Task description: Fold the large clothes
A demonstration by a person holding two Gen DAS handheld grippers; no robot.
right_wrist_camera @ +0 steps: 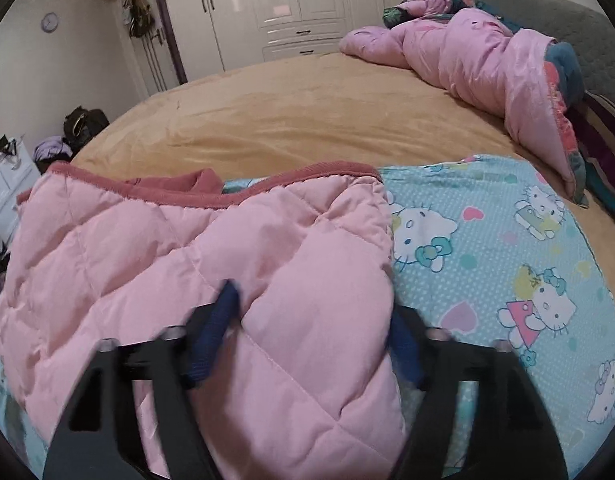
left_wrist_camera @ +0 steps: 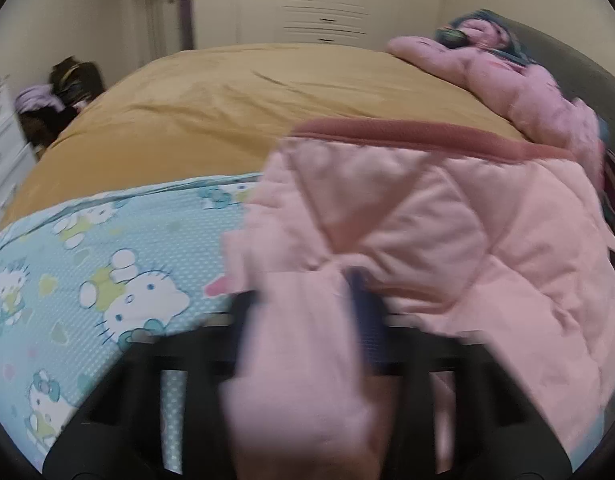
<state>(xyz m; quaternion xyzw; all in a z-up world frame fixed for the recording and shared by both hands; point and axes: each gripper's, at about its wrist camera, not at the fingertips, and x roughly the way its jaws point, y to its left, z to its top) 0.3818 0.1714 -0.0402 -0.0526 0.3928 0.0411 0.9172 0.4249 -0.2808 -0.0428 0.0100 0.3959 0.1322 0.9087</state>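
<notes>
A pink quilted jacket (left_wrist_camera: 447, 220) with a darker rose collar lies on a light blue cartoon-cat sheet (left_wrist_camera: 107, 260) spread over the bed. In the left wrist view, my left gripper (left_wrist_camera: 303, 292) is shut on a bunched fold of the jacket, which bulges up between the black fingers and hides much of them. In the right wrist view, my right gripper (right_wrist_camera: 311, 312) holds a thick puffy edge of the jacket (right_wrist_camera: 187, 240). Its left blue pad (right_wrist_camera: 223, 308) dents the fabric and the right pad sits against the jacket's edge beside the sheet (right_wrist_camera: 487, 240).
The tan bed cover (right_wrist_camera: 307, 120) stretches beyond the jacket. A crumpled pink duvet (right_wrist_camera: 467, 52) lies at the far right by the grey headboard (right_wrist_camera: 567, 28). White wardrobes (right_wrist_camera: 287, 0) line the back wall. A white drawer unit (right_wrist_camera: 3, 188) and dark bags (right_wrist_camera: 83, 124) stand at the left.
</notes>
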